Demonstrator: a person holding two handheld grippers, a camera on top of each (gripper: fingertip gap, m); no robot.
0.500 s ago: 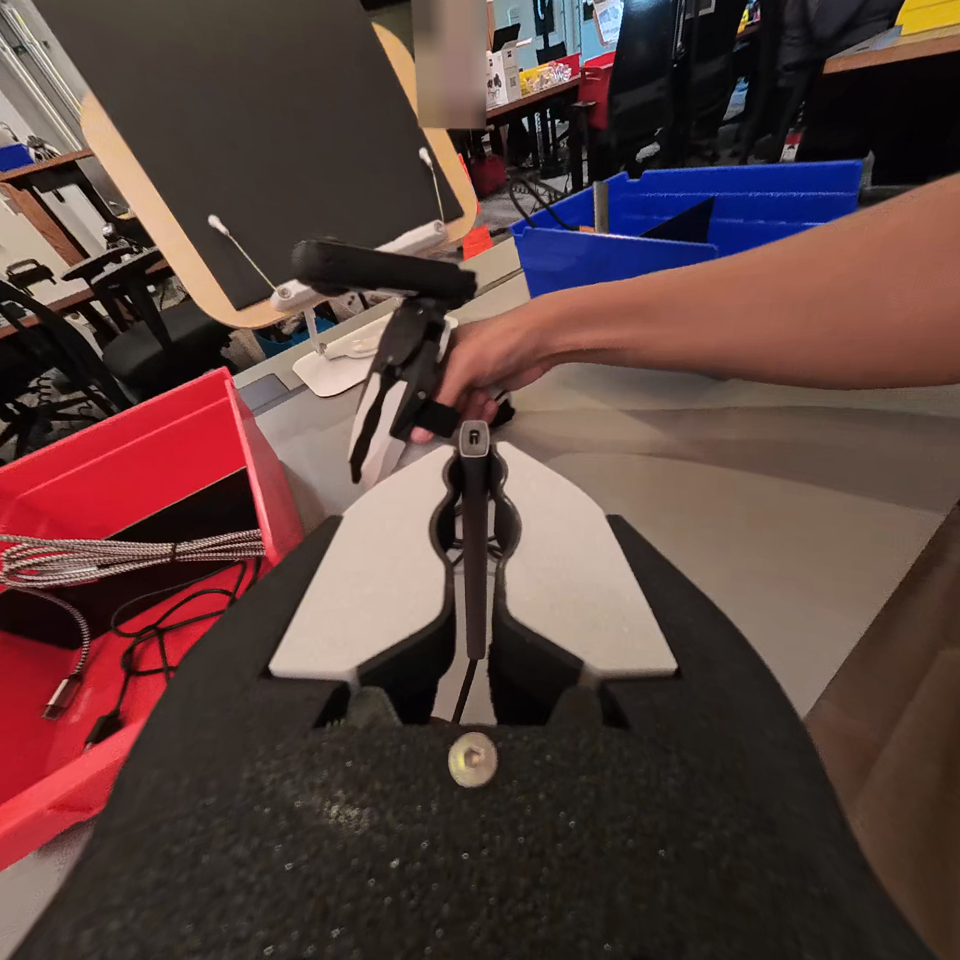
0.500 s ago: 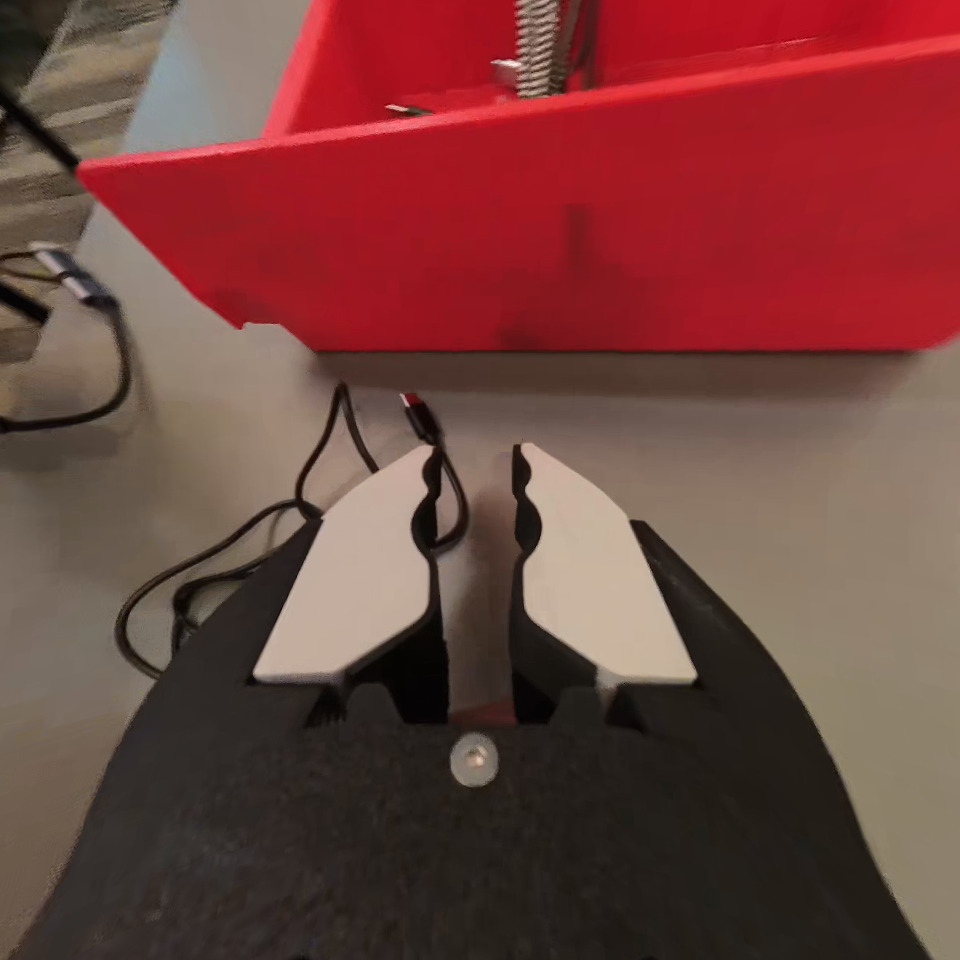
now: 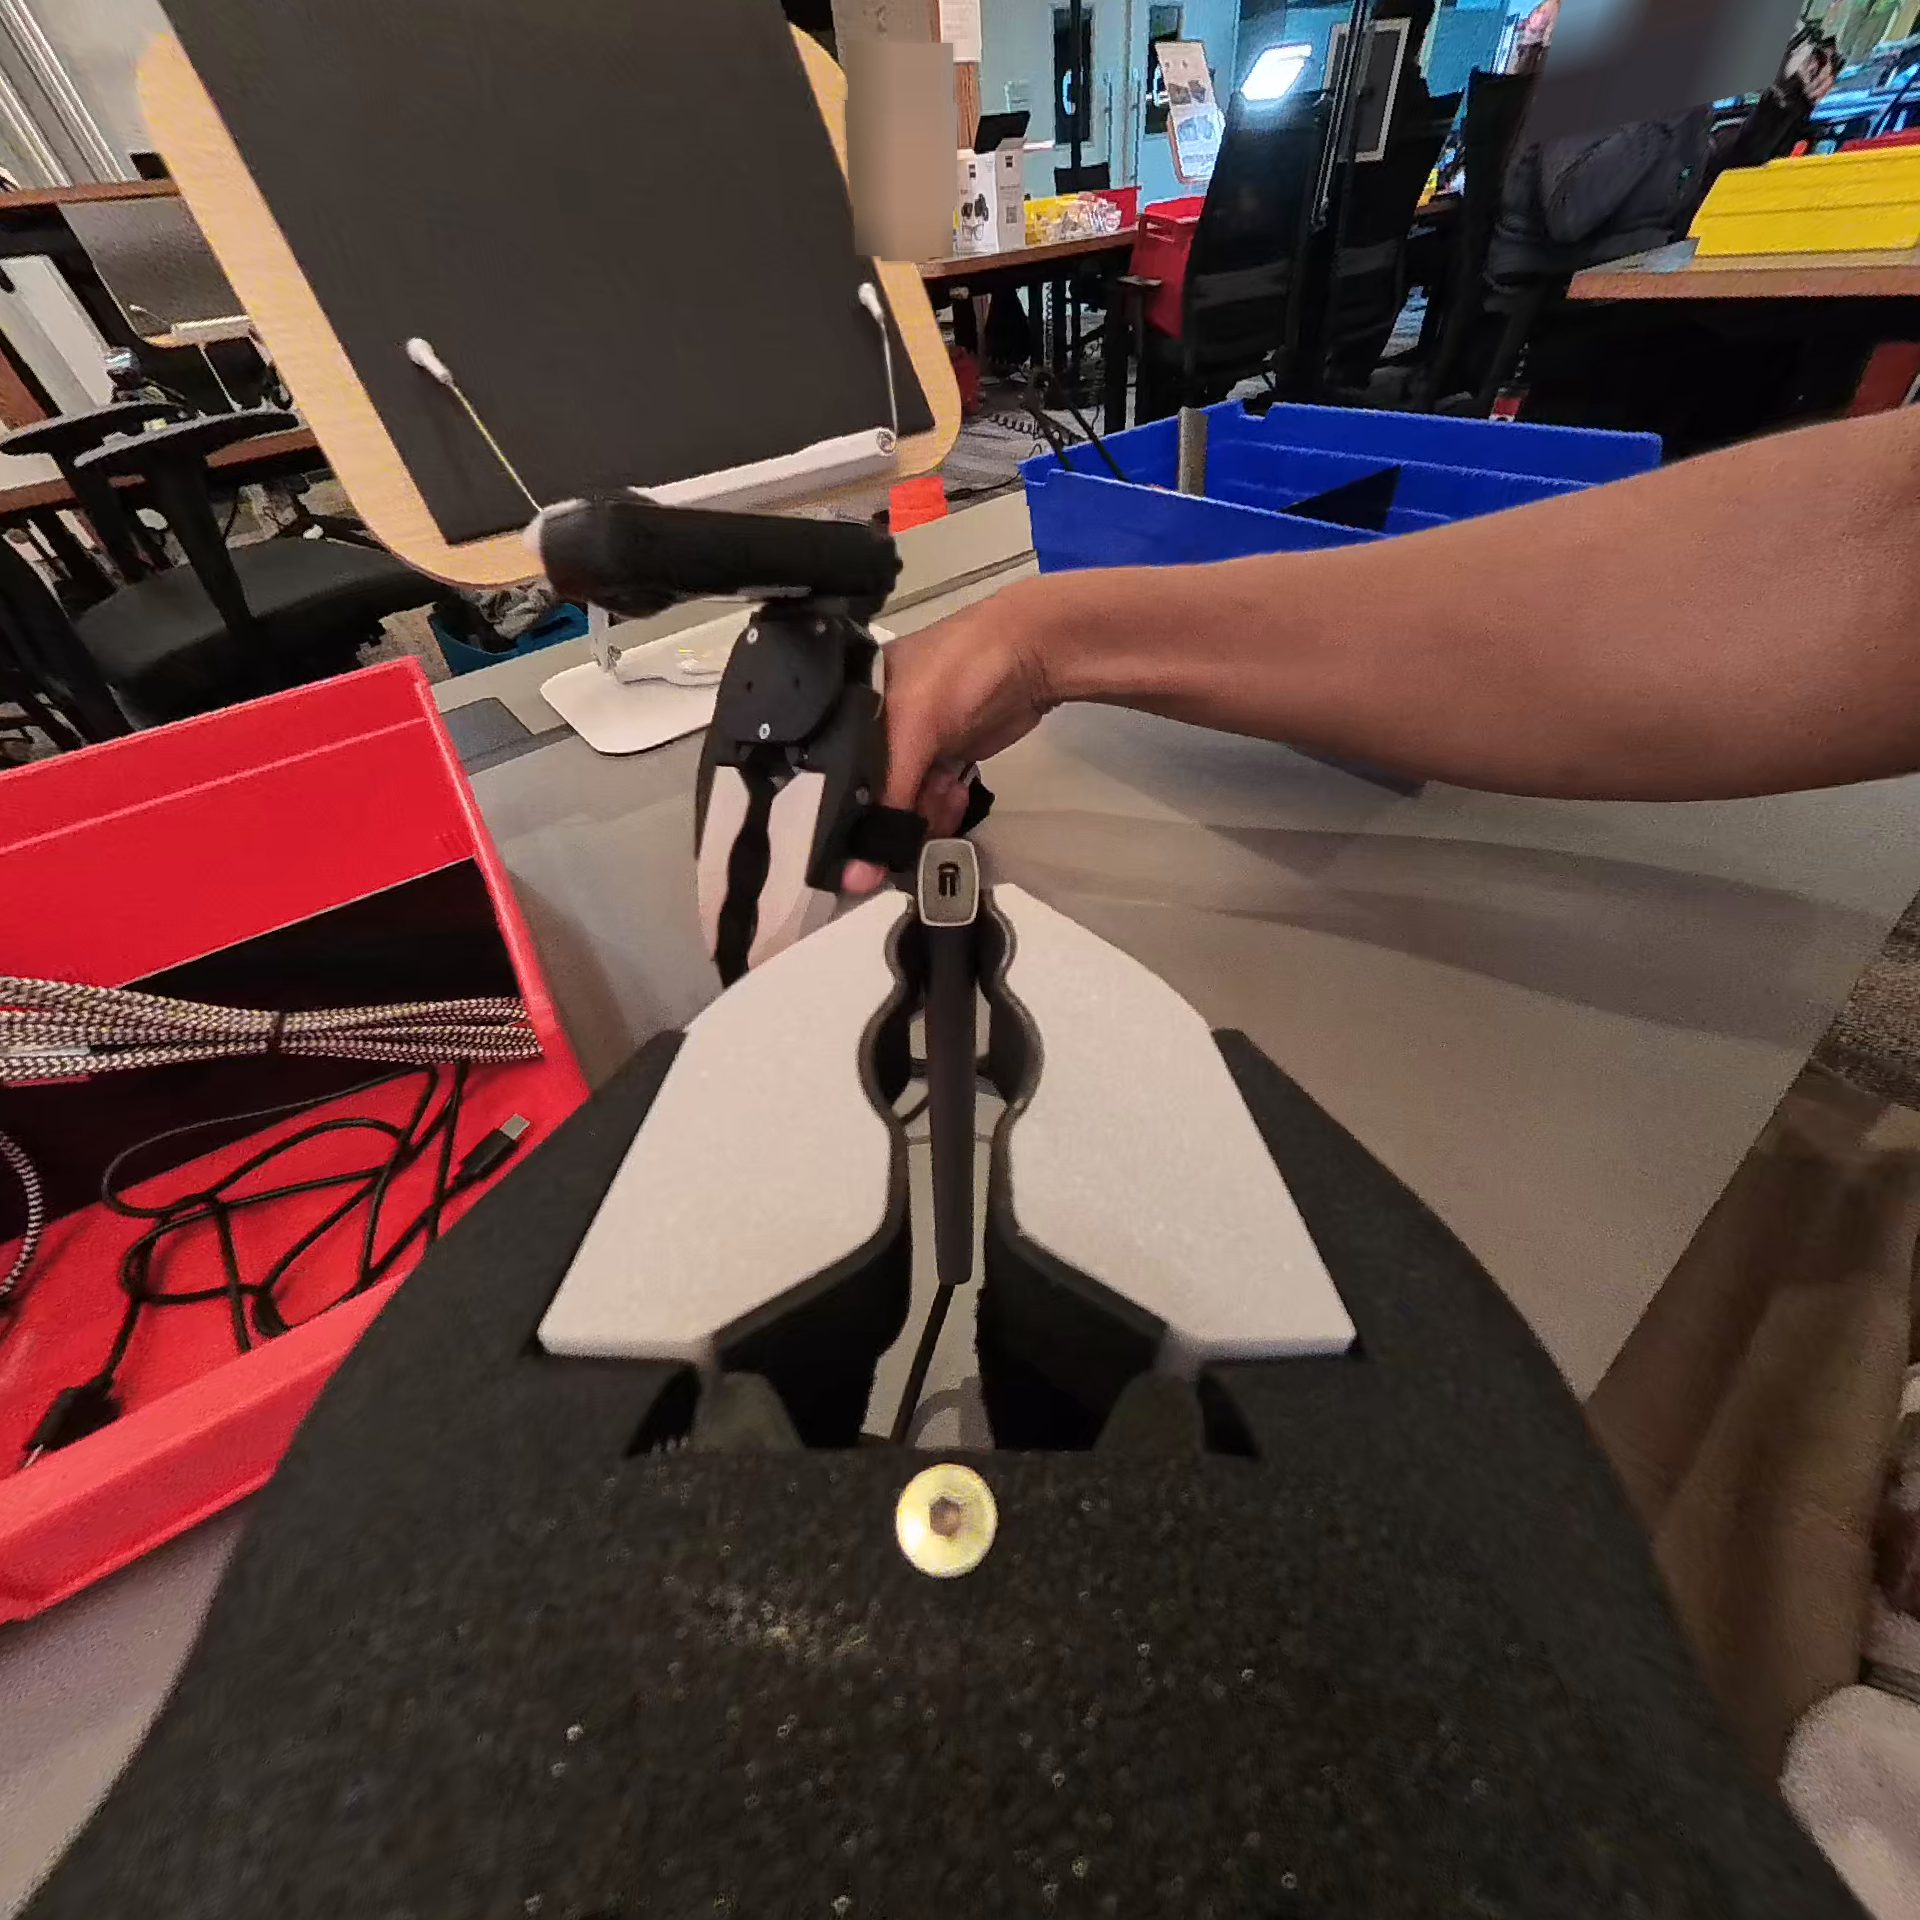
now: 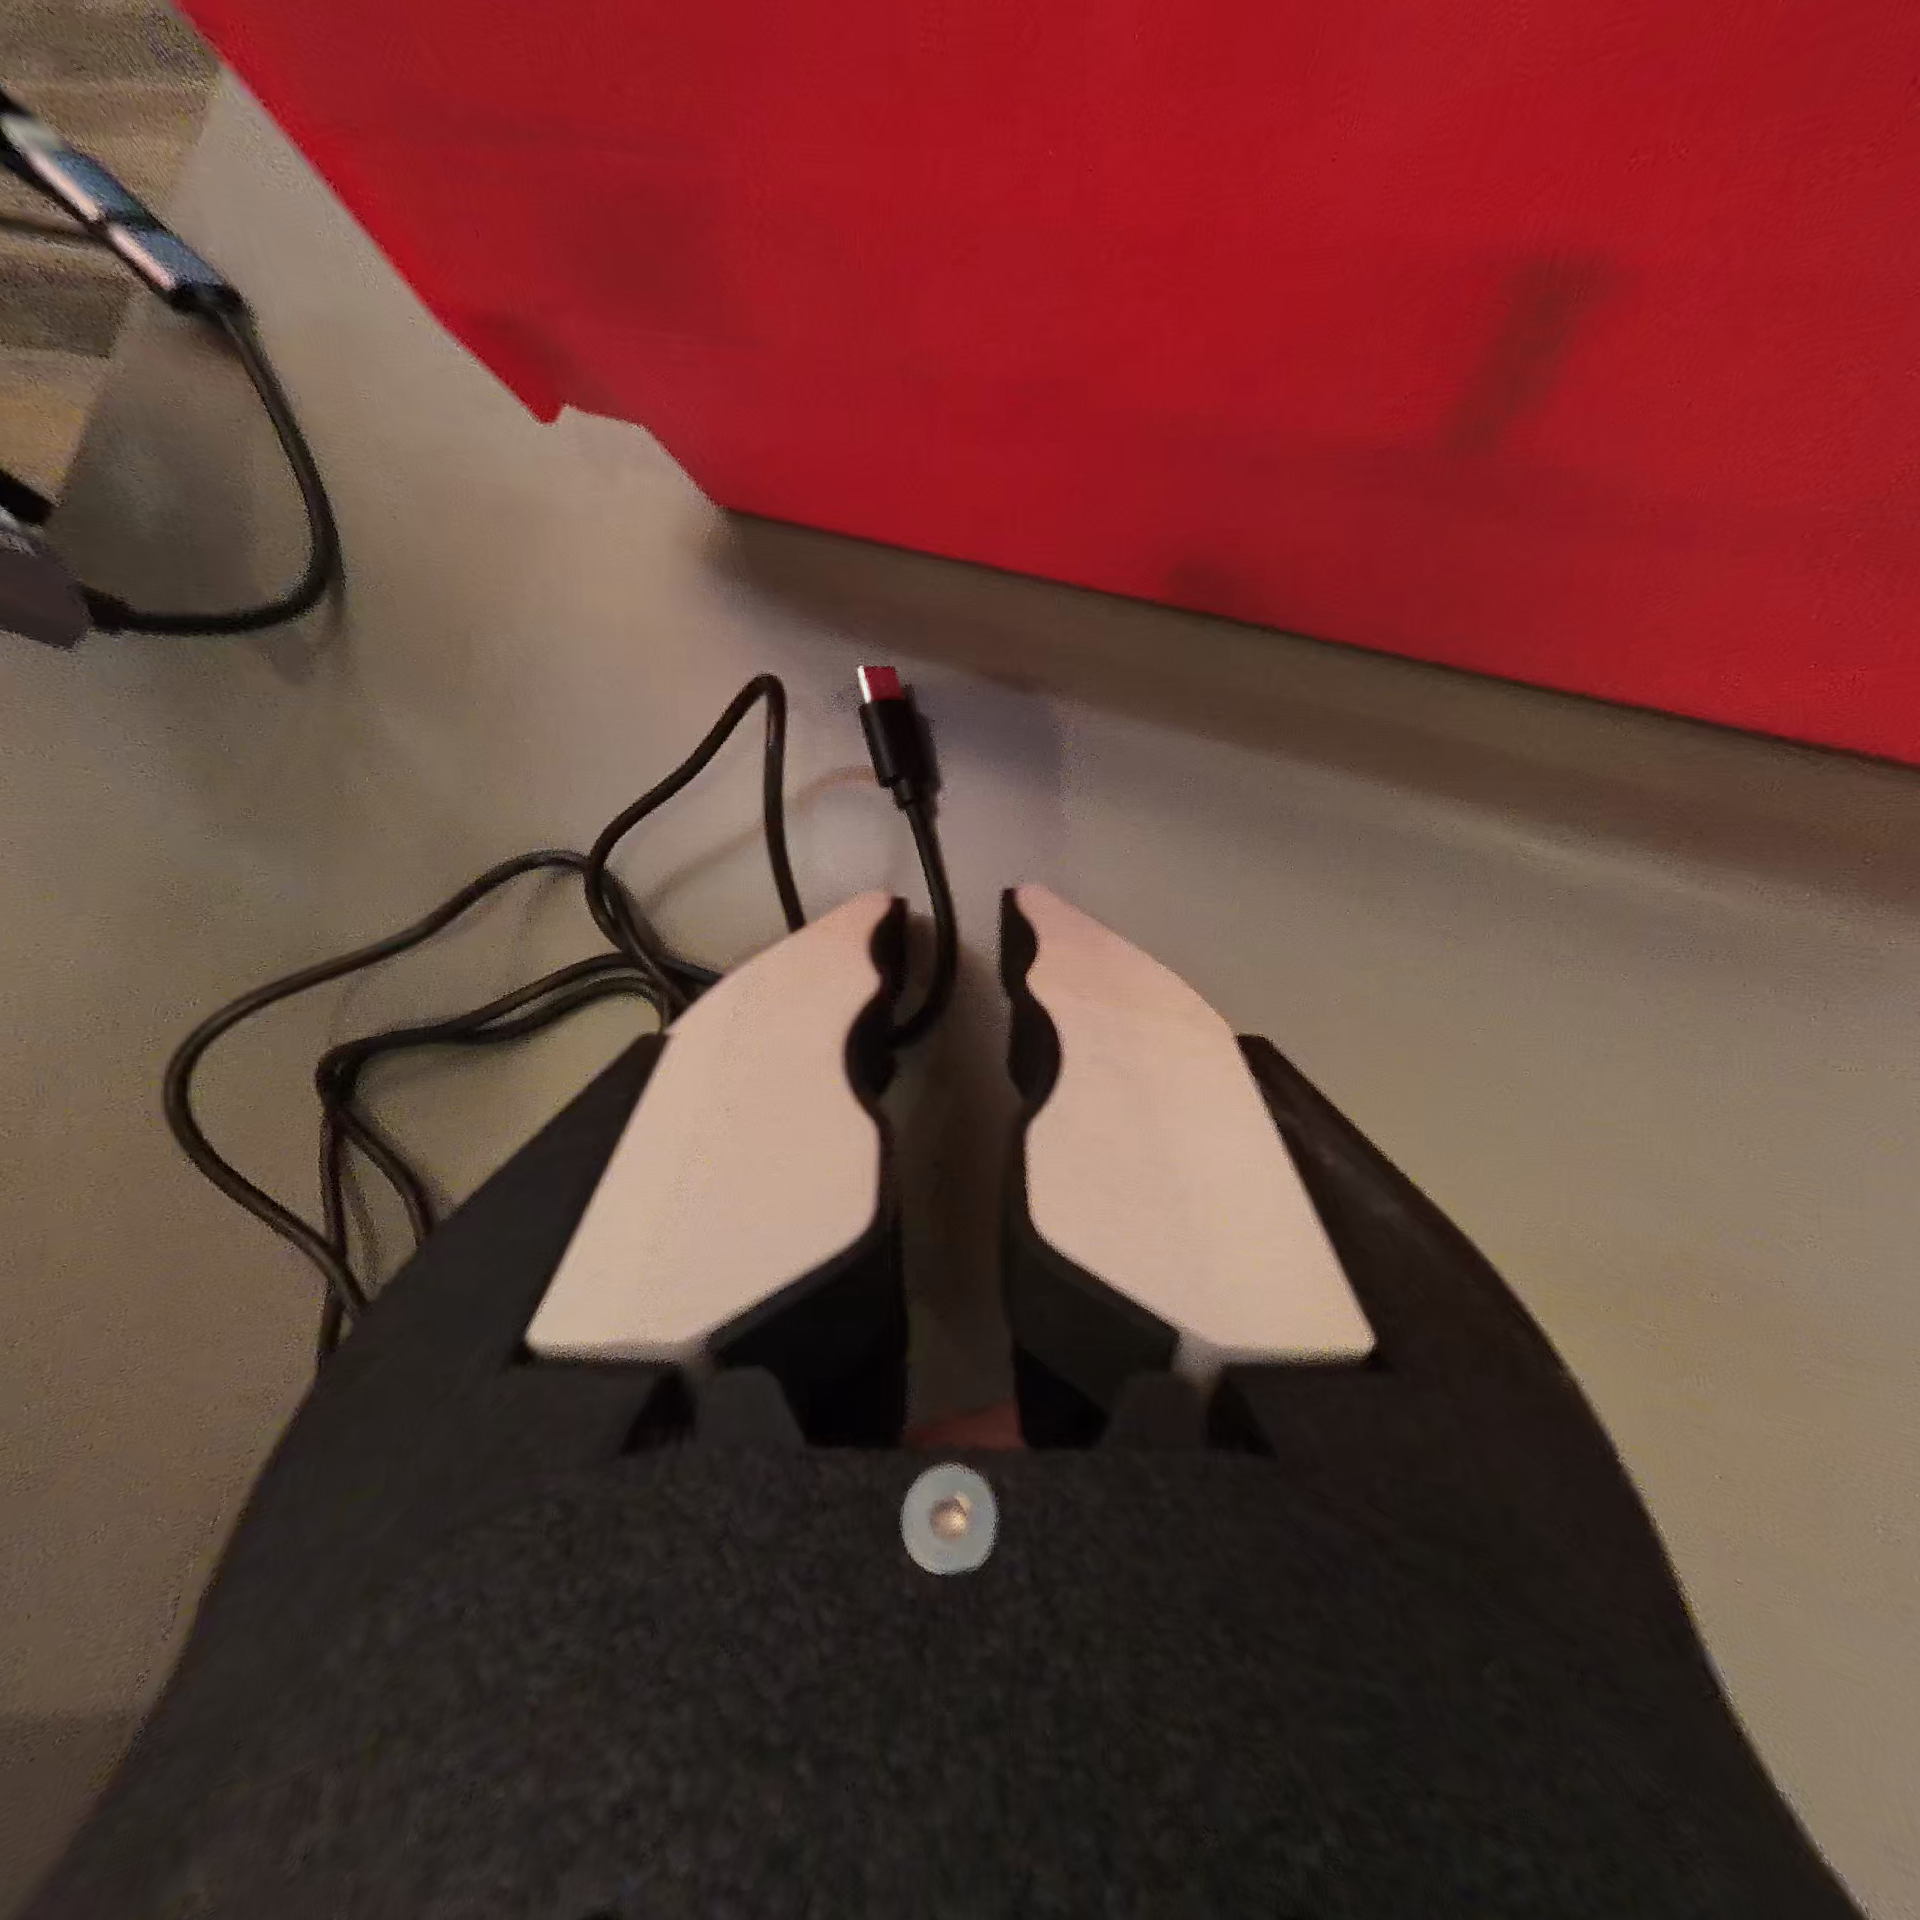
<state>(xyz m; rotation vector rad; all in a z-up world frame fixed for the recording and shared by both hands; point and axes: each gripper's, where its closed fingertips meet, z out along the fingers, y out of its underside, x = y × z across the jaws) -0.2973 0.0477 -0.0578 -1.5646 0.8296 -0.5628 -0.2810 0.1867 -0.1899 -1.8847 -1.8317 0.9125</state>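
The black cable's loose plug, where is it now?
Right wrist view: the plug lies on the grey table, just ahead of the open right gripper, near the red bin.

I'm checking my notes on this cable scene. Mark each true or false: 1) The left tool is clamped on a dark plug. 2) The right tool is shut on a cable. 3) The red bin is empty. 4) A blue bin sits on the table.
1) True: the left tool is shut on a dark plug.
2) False: the right tool is open, with the black cable lying loose between its fingers.
3) False: the red bin holds braided and black cables.
4) True: the blue bin sits farther back on the table.
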